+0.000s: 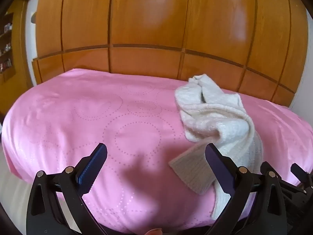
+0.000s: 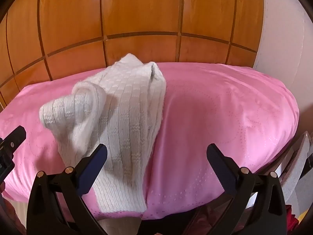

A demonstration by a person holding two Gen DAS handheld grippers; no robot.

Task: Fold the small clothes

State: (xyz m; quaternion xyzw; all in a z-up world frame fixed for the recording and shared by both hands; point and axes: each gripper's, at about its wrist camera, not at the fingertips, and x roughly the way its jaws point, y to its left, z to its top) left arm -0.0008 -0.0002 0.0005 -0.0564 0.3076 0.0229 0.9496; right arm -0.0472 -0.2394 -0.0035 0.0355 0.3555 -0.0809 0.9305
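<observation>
A pink bedspread [image 2: 225, 117] fills both frames below wooden panelling [image 2: 137, 9]. The white knitted garment [image 2: 121, 113] lies bunched left of centre in the right wrist view, not yet folded. The left gripper [image 1: 156, 156] and right gripper [image 2: 156, 154] both hang spread wide, holding nothing.
</observation>
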